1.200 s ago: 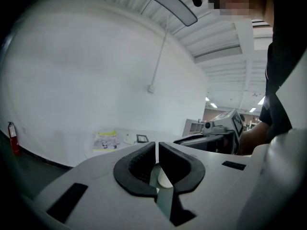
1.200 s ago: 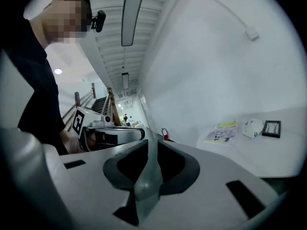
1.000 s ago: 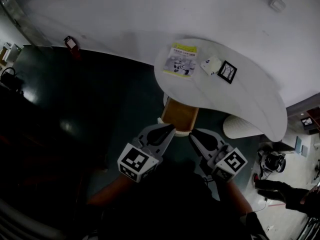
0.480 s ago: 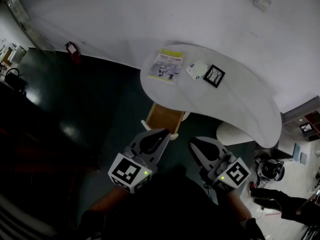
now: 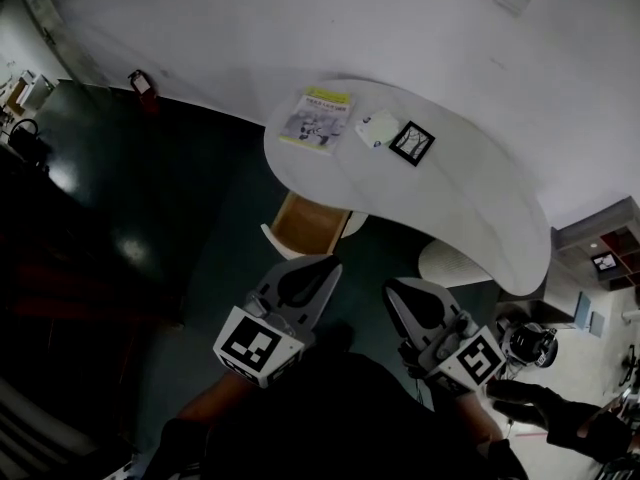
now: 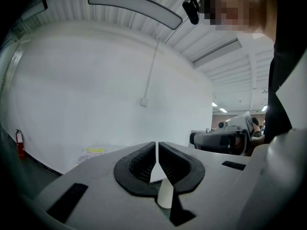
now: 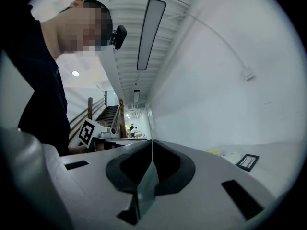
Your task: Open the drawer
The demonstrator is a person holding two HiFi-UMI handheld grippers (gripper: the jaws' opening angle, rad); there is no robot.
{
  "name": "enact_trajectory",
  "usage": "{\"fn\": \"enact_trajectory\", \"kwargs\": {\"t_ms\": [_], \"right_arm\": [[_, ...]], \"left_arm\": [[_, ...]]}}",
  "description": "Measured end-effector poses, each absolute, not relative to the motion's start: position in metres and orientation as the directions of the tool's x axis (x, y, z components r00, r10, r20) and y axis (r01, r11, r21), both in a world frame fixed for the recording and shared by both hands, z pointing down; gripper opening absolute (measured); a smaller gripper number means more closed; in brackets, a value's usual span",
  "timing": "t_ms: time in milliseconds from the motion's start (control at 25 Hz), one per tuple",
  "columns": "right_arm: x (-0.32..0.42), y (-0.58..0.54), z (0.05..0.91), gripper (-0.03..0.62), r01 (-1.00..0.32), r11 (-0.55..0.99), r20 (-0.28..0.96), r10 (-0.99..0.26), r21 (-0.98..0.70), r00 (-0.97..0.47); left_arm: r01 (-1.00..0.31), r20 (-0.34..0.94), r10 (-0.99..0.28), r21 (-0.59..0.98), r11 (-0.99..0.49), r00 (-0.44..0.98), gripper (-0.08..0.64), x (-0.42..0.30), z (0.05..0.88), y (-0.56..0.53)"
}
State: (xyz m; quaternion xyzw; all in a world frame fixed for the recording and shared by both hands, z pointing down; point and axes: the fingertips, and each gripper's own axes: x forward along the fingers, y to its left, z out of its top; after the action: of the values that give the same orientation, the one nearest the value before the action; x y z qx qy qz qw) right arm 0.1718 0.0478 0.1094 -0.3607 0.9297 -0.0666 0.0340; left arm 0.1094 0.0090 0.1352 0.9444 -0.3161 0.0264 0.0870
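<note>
Your left gripper (image 6: 157,150) is closed, jaws tip to tip with nothing between them; your right gripper (image 7: 152,150) has just been closing and is also shut on nothing. Both hang near the wooden drawer (image 5: 308,225) — it stands pulled out from under the white table (image 5: 450,198), touched by neither.

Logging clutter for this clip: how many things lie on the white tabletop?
3: a booklet at the far left end, a small white item right of it, a black-framed square beside that. None look hidden.
</note>
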Motion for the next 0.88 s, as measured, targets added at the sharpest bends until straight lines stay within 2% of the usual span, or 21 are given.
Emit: {"fn": "enact_trajectory", "kwargs": {"t_ms": [360, 880], "right_arm": [[0.162, 0.037, 0.095, 0.017, -0.702, 0.696, -0.058, -0.715, -0.155, -0.696], [0.133, 0.021, 0.092, 0.015, -0.684, 0.712, -0.058, -0.699, -0.158, -0.713]], "left_arm": [[-0.582, 0.106, -0.573, 0.084, -0.809, 0.813, 0.028, 0.089, 0.115, 0.001], [-0.576, 0.109, -0.567, 0.083, -0.813, 0.816, 0.025, 0.066, 0.113, -0.014]]}}
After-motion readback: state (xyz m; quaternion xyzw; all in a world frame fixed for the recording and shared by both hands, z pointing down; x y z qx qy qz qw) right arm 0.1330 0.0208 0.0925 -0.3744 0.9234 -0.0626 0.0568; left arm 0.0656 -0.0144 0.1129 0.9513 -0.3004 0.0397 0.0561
